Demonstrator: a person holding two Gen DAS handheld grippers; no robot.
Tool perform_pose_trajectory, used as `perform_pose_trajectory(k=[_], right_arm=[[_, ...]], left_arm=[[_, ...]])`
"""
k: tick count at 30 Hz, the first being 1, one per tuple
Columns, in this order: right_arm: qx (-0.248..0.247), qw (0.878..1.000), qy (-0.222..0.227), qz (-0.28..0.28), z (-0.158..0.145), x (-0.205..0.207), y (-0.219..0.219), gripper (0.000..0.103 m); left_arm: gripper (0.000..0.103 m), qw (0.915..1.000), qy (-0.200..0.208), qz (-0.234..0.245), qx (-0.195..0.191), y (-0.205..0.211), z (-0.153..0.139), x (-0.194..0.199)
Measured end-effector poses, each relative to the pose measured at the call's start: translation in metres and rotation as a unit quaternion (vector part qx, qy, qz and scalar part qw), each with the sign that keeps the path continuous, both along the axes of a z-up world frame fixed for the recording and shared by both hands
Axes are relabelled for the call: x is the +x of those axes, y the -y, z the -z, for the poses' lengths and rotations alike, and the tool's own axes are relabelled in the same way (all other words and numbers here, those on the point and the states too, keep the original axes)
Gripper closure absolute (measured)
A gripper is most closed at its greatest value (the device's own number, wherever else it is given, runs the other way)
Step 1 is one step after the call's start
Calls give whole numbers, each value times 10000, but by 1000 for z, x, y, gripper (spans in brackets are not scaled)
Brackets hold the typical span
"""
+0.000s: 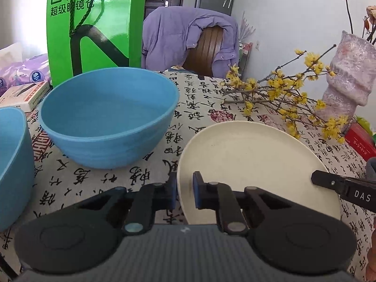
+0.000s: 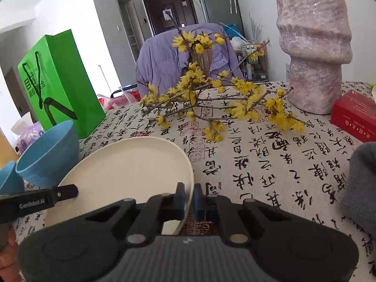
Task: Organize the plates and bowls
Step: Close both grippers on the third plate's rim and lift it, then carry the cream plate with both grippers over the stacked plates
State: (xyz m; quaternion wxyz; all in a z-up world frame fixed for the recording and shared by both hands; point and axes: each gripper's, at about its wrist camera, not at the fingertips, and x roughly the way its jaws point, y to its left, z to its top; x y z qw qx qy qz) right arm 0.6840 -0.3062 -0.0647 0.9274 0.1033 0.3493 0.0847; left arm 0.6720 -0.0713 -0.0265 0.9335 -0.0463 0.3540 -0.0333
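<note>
A cream plate (image 1: 253, 159) (image 2: 122, 164) lies on the calligraphy-print tablecloth (image 2: 270, 164). My left gripper (image 1: 185, 183) is shut on the plate's left rim, one blue pad outside it and one inside. My right gripper (image 2: 189, 191) is shut on the opposite rim, which shows as a thin edge between the pads. Each gripper's finger also shows in the other view: the right gripper (image 1: 340, 186) and the left gripper (image 2: 47, 198). A blue bowl (image 1: 108, 117) (image 2: 49, 155) stands upright left of the plate. A second blue bowl (image 1: 11, 164) (image 2: 8, 178) is cut off by the left edge.
Yellow flowering branches (image 2: 211, 103) lie across the table behind the plate, next to a tall pink vase (image 2: 312, 47). A red box (image 2: 354, 115) sits at the right. A green paper bag (image 1: 89, 28) stands behind the bowls. A purple jacket hangs on the far chair (image 1: 188, 37).
</note>
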Motion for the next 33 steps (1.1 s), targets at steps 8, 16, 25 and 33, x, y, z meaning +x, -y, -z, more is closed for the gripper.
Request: perform_pose_trajectory(k=[8, 16, 25, 33], right_arm=[[-115, 9999, -122, 36, -5, -37, 7, 95], [-130, 9998, -109, 124, -22, -101, 14, 95], [-69, 9998, -14, 164, -43, -181, 27, 95], [-242, 9996, 30, 127, -50, -258, 26, 95]], left_arm=[[91, 9998, -65, 182, 43, 8, -6, -41], [91, 9997, -78, 246, -46, 13, -22, -103], [91, 9994, -28, 285, -207, 20, -34, -185], [91, 9994, 113, 304, -131, 25, -39, -260]])
